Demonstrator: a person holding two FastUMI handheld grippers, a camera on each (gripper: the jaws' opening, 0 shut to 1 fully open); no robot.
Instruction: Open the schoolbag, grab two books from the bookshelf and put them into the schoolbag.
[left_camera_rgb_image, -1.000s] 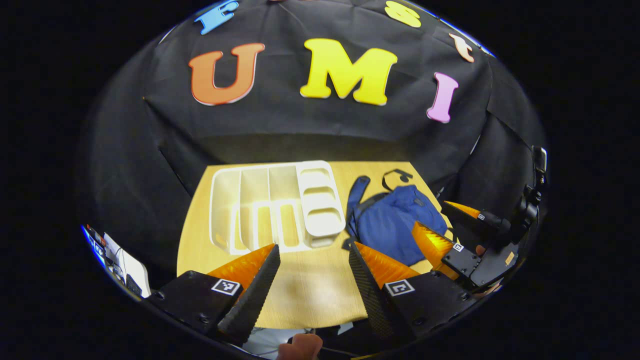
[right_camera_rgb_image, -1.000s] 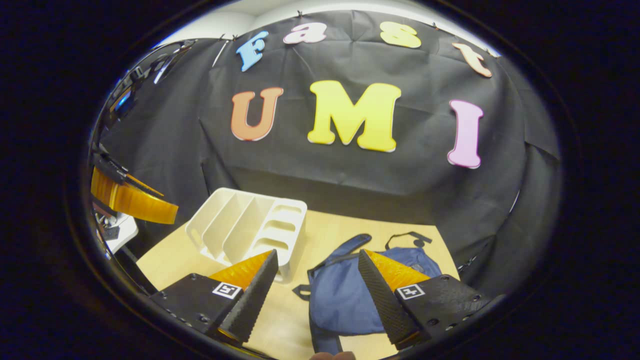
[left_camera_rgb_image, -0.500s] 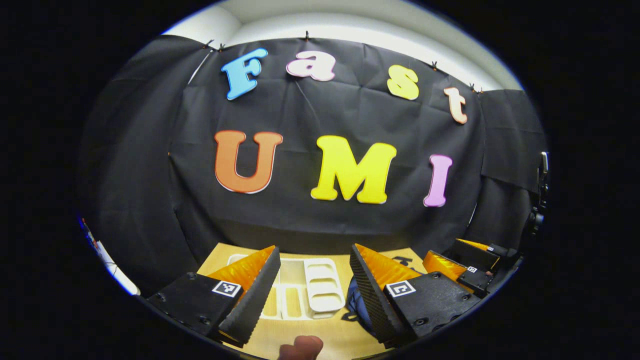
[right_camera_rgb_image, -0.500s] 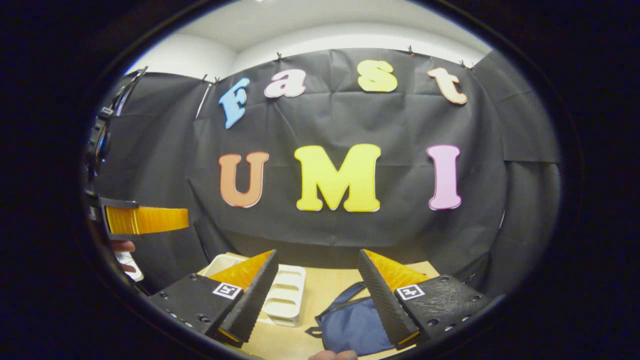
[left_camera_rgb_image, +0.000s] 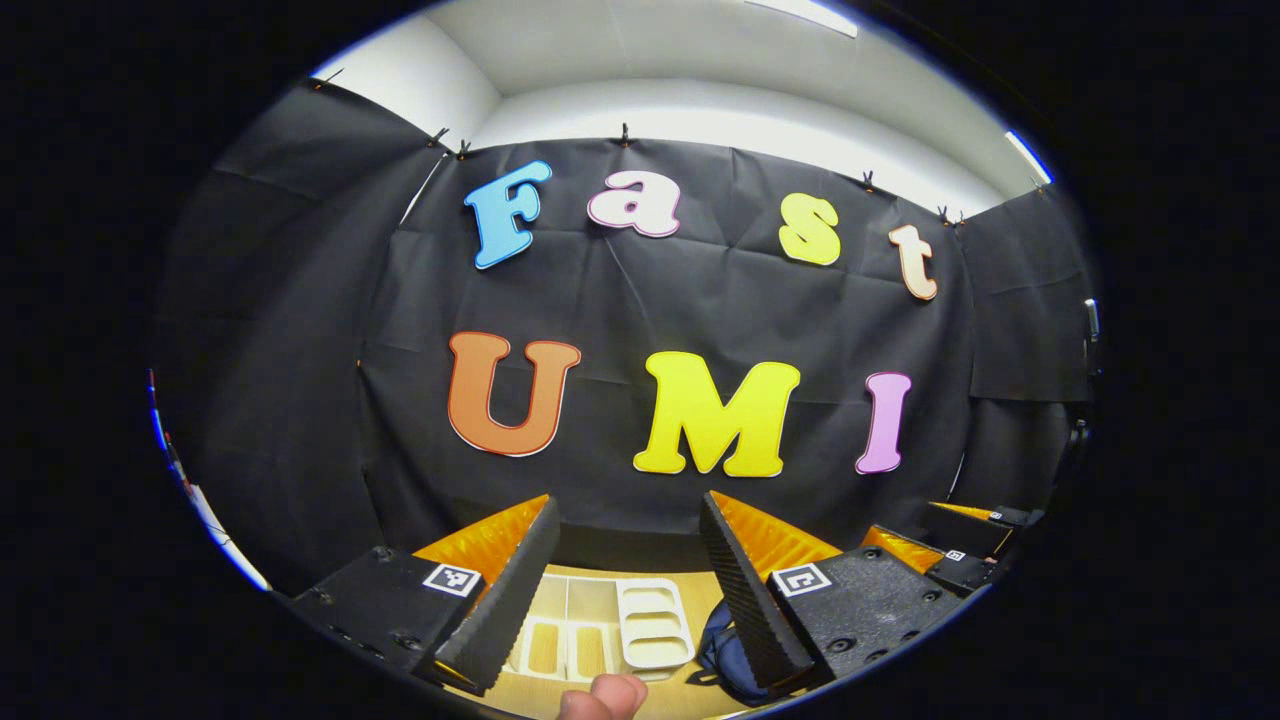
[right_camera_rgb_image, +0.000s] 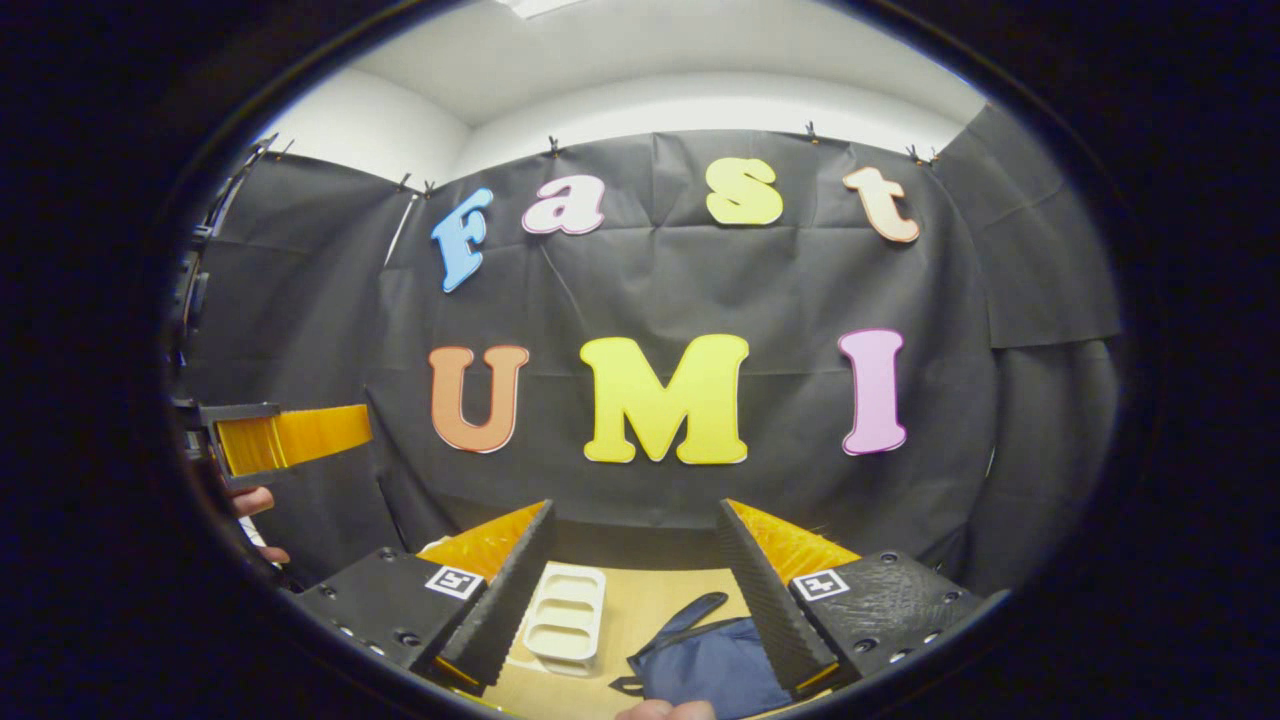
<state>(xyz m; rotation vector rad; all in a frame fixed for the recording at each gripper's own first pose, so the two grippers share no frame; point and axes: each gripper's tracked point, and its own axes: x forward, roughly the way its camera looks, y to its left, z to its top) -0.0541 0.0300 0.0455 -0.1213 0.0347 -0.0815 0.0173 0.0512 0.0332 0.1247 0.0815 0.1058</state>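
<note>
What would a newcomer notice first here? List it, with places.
The open left gripper and open right gripper, orange and black, frame the bottom of their own views, holding nothing. Between the fingers, low on the wooden table, stands the white bookshelf, its slots bookless as far as they show. The blue schoolbag lies to its right.

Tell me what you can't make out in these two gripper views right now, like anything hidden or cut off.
- Schoolbag: right gripper view, lower part cut off by the edge and the right gripper's finger; open or zipped, unclear.
- Bookshelf: left gripper view, left side behind the left gripper's finger; whether it holds books, unclear.
- Table: near part cut off in both views.
</note>
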